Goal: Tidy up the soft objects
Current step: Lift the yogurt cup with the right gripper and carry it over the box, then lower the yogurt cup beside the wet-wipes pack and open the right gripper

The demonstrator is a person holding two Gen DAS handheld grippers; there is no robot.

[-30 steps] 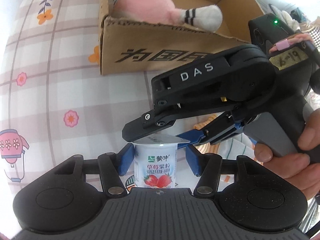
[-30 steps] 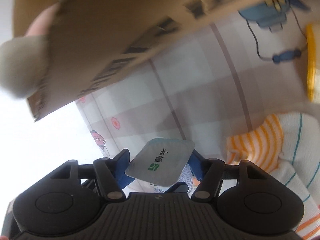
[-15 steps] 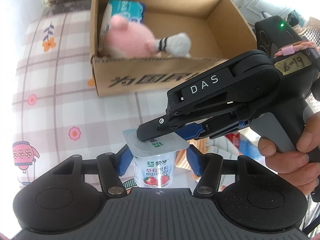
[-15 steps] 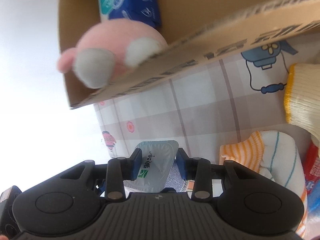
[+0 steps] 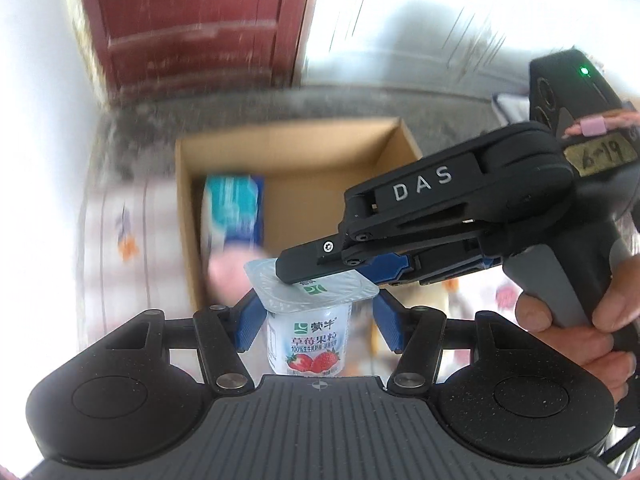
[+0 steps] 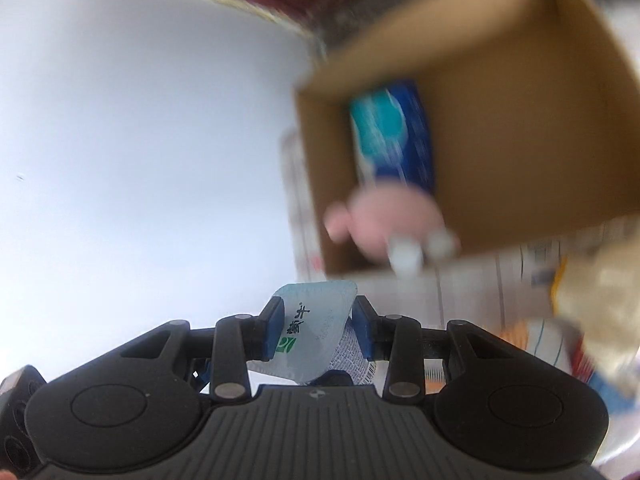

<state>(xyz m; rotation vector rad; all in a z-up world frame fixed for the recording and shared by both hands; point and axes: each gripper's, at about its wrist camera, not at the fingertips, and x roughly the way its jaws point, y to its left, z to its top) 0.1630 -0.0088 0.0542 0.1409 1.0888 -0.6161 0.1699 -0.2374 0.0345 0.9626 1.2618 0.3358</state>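
A strawberry yogurt cup [image 5: 308, 336] with a foil lid stands upright between the blue pads of my left gripper [image 5: 318, 320], which is shut on it just under the lid's rim. My right gripper [image 5: 316, 270] reaches in from the right in the left wrist view. It is shut on the lid's edge, seen close up in the right wrist view as the lid [image 6: 316, 320] between the right gripper's [image 6: 318, 328] pads. The cup hangs in the air in front of the open cardboard box [image 5: 288, 152].
Inside the box [image 6: 520, 120] lie a blue tissue pack [image 6: 396, 140] and a pink plush toy [image 6: 384, 224] at the near wall. A striped sock [image 6: 540, 336] and a pale knitted item [image 6: 600, 292] lie blurred on the checked cloth to the right. A red door [image 5: 192, 20] stands behind.
Both grippers have risen together with the cup, so the box now lies below and ahead. The right jaws narrowed onto the lid early in that second.
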